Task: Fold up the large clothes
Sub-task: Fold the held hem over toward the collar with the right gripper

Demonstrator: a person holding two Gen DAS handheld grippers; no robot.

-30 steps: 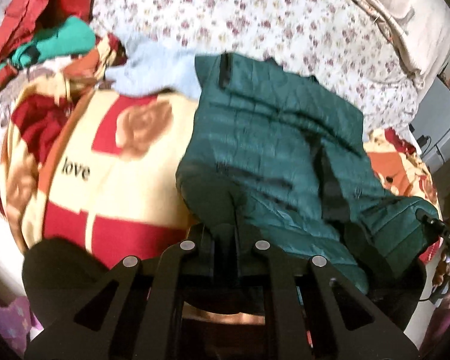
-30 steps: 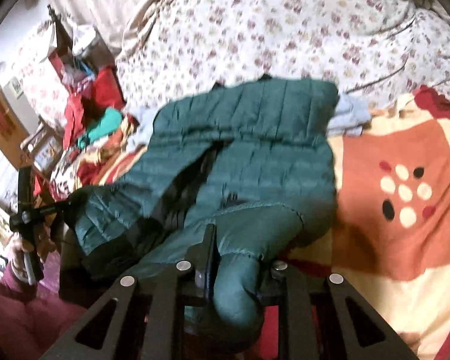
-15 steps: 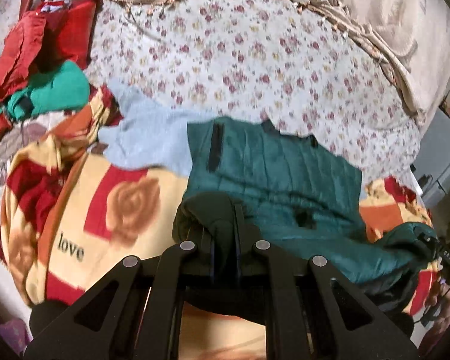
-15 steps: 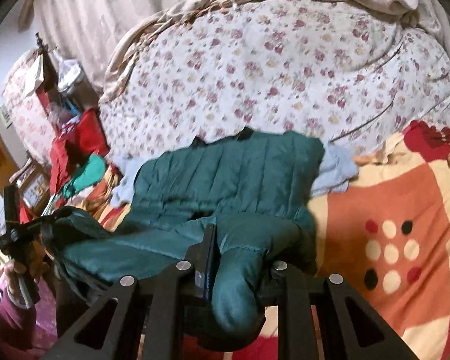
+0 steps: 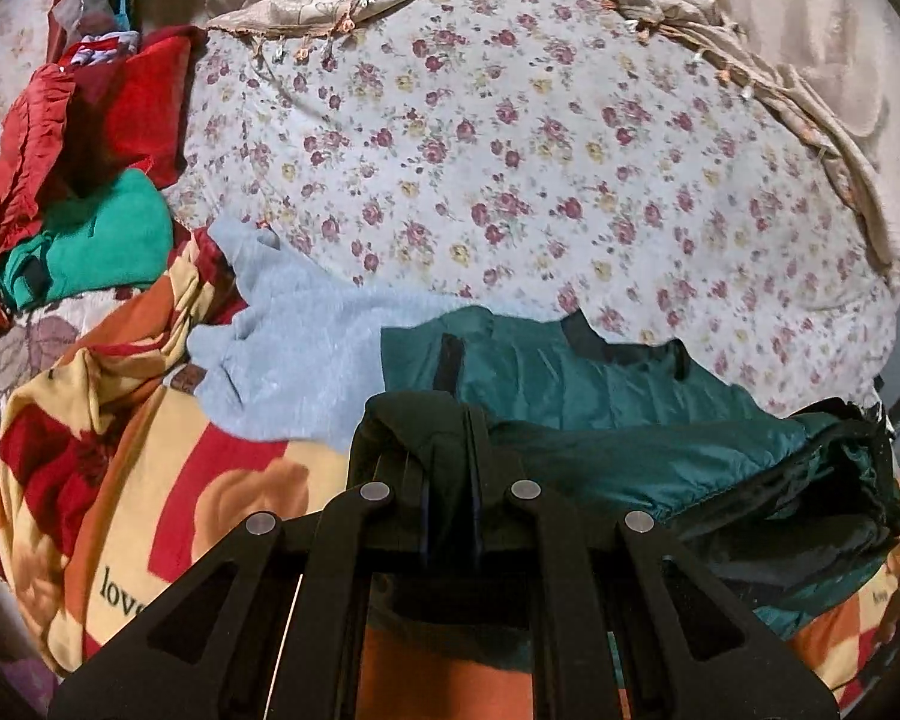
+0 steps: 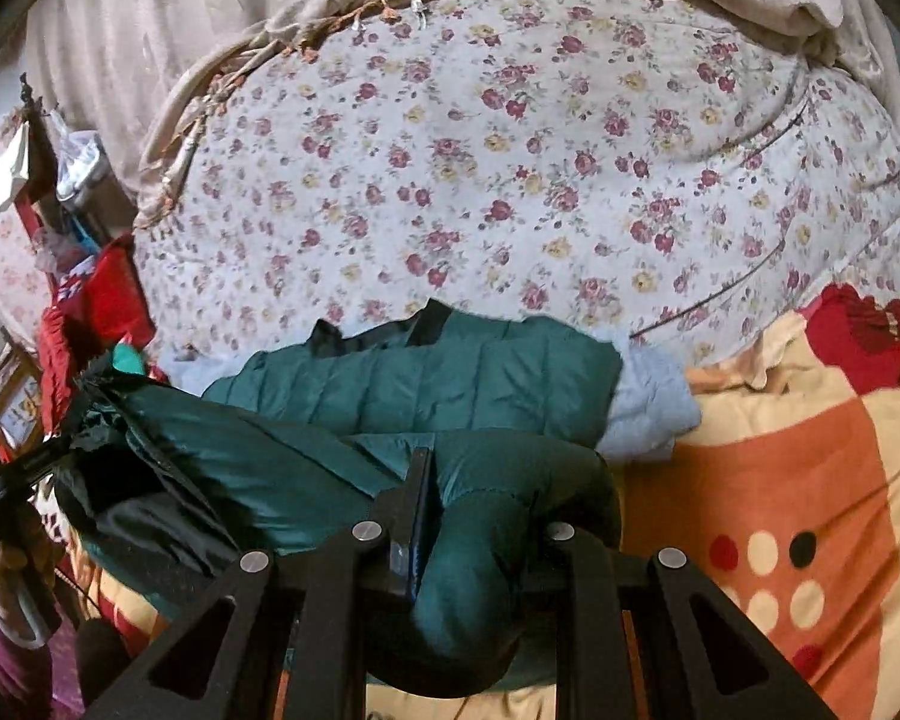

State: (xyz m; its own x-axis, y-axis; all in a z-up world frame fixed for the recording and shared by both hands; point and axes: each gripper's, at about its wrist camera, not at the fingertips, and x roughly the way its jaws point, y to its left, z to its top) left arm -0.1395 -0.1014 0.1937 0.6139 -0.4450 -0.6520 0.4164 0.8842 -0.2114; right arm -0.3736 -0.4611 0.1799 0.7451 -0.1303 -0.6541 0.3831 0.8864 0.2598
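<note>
A dark green quilted jacket (image 5: 570, 372) lies on the bed, its near edge lifted and doubled back over the rest. My left gripper (image 5: 450, 450) is shut on one bunched corner of that edge. In the right wrist view the same jacket (image 6: 438, 378) shows, and my right gripper (image 6: 450, 510) is shut on the other corner, a thick green roll between its fingers. The lifted hem spans between the two grippers, its black lining (image 6: 144, 504) facing out. The far collar end still rests flat.
A pale blue sweater (image 5: 294, 348) lies under and left of the jacket. A floral quilt (image 5: 510, 180) covers the far bed; a red-and-cream blanket (image 5: 150, 510) lies near. Red and teal clothes (image 5: 90, 198) pile at left. A hand (image 6: 12, 564) holds the other gripper.
Both grippers have carried the jacket's near edge up and toward the far side of the bed, so the jacket now looks much shorter and more of the floral quilt shows.
</note>
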